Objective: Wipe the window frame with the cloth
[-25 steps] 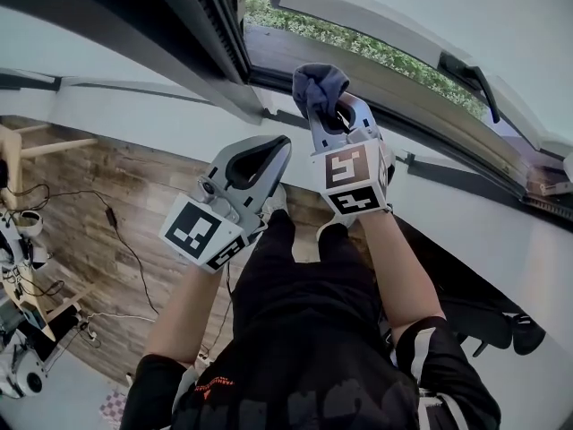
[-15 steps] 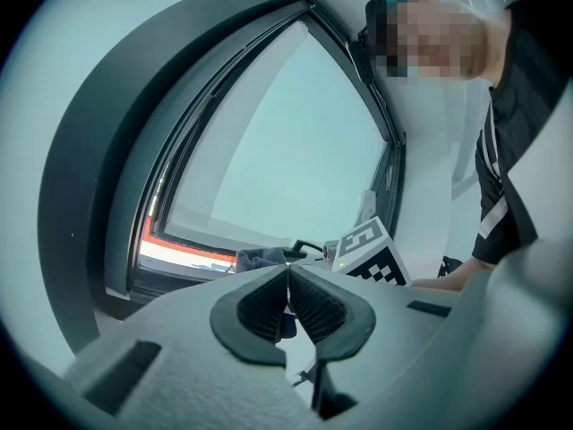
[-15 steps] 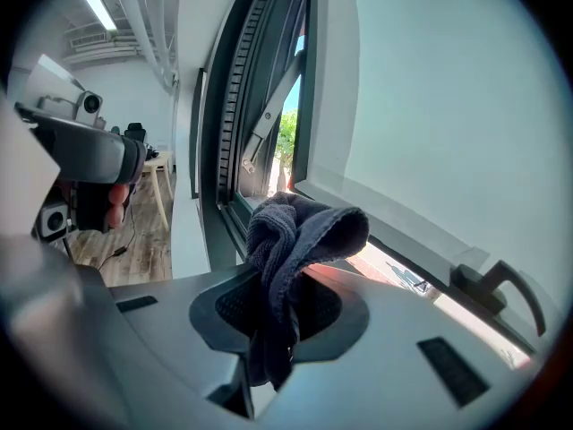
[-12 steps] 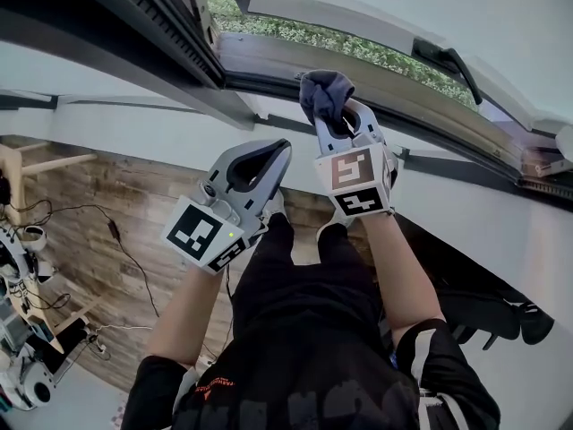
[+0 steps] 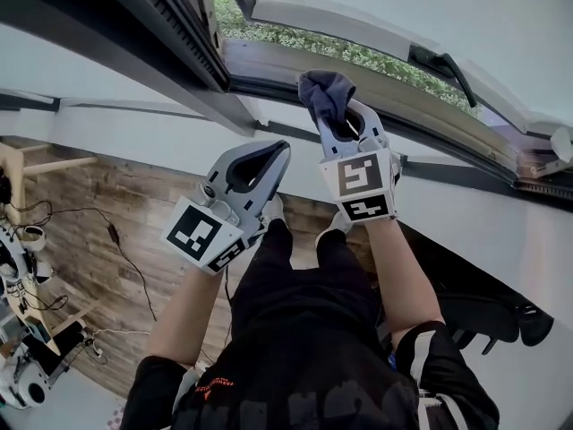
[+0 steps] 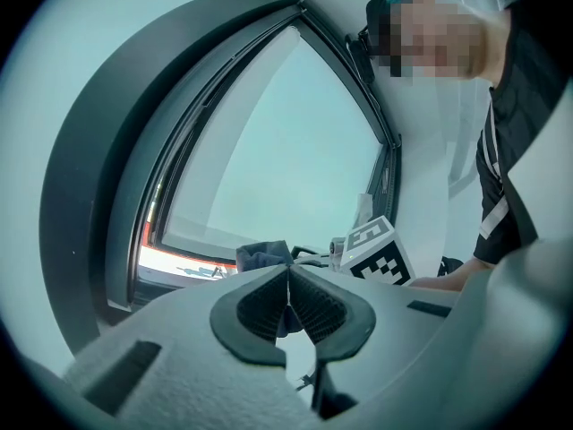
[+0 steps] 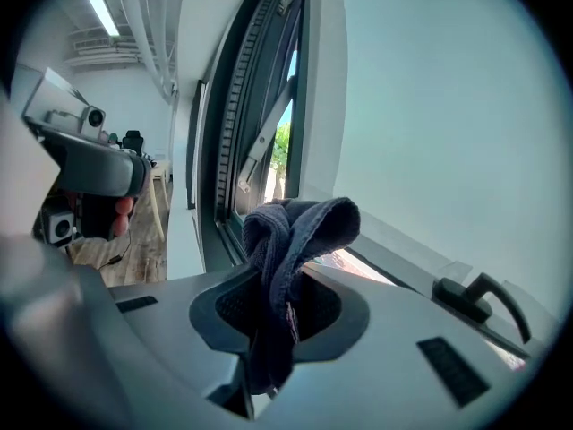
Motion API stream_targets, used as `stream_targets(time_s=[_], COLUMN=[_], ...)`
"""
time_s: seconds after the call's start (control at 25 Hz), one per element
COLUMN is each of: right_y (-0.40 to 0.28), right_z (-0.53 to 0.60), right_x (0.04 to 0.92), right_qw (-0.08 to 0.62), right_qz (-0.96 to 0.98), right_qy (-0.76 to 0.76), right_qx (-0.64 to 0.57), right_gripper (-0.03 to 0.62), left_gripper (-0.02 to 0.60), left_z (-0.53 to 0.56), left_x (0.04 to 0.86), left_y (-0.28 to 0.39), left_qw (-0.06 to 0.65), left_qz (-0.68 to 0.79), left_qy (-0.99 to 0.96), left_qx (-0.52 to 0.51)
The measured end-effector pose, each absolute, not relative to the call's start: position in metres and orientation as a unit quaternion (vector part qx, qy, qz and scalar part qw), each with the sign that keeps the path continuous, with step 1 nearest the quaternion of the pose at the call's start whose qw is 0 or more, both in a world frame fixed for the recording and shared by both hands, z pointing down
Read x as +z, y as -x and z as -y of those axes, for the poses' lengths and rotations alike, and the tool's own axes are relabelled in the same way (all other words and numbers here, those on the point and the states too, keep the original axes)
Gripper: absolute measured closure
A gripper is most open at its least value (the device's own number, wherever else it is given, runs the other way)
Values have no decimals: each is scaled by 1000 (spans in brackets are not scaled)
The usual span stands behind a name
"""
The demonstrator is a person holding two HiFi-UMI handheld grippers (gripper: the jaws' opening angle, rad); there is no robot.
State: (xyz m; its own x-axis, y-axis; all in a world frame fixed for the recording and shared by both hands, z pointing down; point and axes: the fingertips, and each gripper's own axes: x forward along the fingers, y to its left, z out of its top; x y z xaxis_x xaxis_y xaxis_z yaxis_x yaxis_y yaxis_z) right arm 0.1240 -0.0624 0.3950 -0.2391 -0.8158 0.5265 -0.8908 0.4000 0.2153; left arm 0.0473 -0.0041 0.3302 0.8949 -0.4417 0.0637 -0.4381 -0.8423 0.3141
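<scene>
A dark blue cloth is bunched in my right gripper, which is shut on it and holds it up against the lower window frame. In the right gripper view the cloth hangs folded between the jaws, with the dark frame just beyond. My left gripper sits lower and to the left, apart from the frame, shut with nothing in it. Its closed pads meet in the left gripper view, where the cloth and the right gripper's marker cube show behind.
The open sash with a black handle tilts outward at upper right. A white sill and wall run below the frame. Wooden floor with cables and equipment lies at left. A dark chair stands at right.
The right gripper with the cloth has risen slightly along the frame's lower edge. The left gripper has barely moved.
</scene>
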Motion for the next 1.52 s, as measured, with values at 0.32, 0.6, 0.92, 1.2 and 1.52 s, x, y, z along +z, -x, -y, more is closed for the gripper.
stream_targets(time_s=[0.32, 0.6, 0.92, 1.2, 1.52], right_y=[-65, -18, 16, 34, 43], right_z=[77, 88, 91, 100, 111], right_x=[324, 270, 231, 228, 246], right_qw=[232, 203, 170, 156, 161], right_qz=[823, 845, 863, 871, 870], right_qy=[-519, -493, -470, -461, -463], right_qx=[4, -43, -77, -64, -47], right_gripper=[536, 536, 536, 536, 536], left_gripper=[560, 560, 560, 560, 560], left_z=[20, 30, 35, 37, 43], left_x=[302, 276, 262, 264, 276], left_y=[-2, 34, 58, 74, 86], left_qw=[138, 116, 101, 104, 114], left_qz=[270, 301, 324, 336, 342], left_qy=[-952, -945, -938, -934, -931], left_qx=[-33, -54, -66, -68, -64])
